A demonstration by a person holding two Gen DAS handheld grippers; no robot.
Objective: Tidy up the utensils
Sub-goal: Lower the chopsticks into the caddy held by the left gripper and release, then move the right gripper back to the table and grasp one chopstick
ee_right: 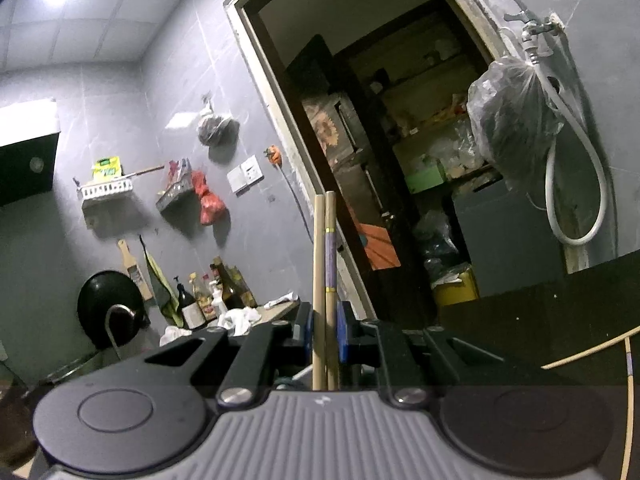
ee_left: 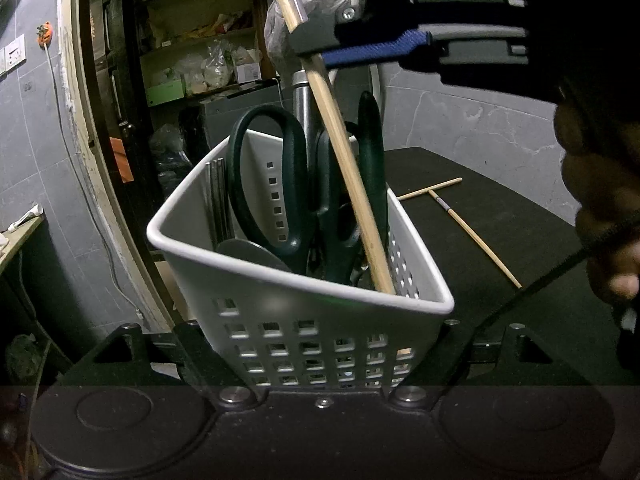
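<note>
grey tiled walls [ee_right: 160, 92], dark doorway [ee_right: 400, 140]

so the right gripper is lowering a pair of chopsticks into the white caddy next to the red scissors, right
Nearly. The scissors are dark green, not red, as the left wrist view shows. The right gripper does hold the chopsticks, their tips inside the white caddy.

The left wrist view looks very near at the utensil basket [ee_left: 304, 280]; the right wrist view faces up to the doorway [ee_right: 380, 160], which both share.
</note>
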